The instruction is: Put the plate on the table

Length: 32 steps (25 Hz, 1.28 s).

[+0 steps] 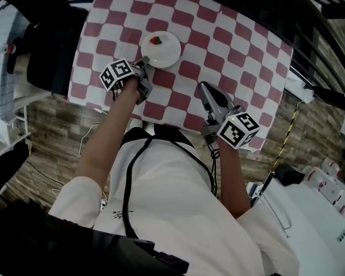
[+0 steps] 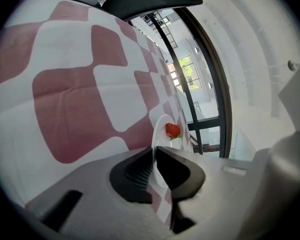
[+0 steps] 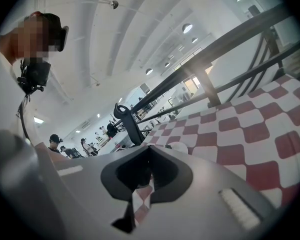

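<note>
Nearest in, the right gripper hovers low over the table's near edge. Its jaws are together with nothing in them; only checked cloth shows under the tips in its own view. It's well apart from the action and pointed up-table, so call it idle.

Further out, the left gripper is the one that matters, right at the plate. Look down its own jaws: they're a thin slit apart and the plate's rim runs edge-on through that slit. The pads look just clear of it, more a let-go than a clamp.

The plate itself sits flat on the cloth, toward the table's far half, with a strawberry on it just past the middle. So by my reading the placing is as good as done.

Here's the hinge. The plate lies straight ahead of the left jaws, near rim inside them, and it's round, so no axis to mind. I'd say the exit wants to be straight back along the jaw line, level, or a pad could catch the rim and drag the plate along.
</note>
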Each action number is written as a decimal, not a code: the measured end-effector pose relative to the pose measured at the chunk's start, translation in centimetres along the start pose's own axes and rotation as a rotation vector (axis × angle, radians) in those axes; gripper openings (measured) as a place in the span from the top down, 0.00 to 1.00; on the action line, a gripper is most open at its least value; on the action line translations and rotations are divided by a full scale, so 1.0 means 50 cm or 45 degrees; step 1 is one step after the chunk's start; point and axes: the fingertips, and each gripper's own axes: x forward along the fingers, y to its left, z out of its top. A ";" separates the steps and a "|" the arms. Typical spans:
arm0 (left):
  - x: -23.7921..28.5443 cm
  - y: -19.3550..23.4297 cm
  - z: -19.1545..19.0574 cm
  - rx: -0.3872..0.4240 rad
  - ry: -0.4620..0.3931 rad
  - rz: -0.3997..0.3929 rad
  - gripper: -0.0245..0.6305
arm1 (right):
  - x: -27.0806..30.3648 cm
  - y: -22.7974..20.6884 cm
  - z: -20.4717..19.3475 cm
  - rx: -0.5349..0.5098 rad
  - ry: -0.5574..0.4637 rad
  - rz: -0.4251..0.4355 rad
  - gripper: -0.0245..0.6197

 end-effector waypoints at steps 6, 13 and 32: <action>0.011 0.003 0.000 0.001 0.005 0.018 0.86 | -0.005 0.002 -0.001 -0.001 -0.009 -0.012 0.95; 0.013 -0.013 0.000 0.007 0.000 -0.021 0.74 | -0.017 0.007 -0.008 -0.002 -0.019 -0.028 0.95; -0.173 -0.022 0.006 0.329 0.040 -0.050 0.80 | -0.020 0.147 -0.032 -0.086 -0.100 0.027 0.94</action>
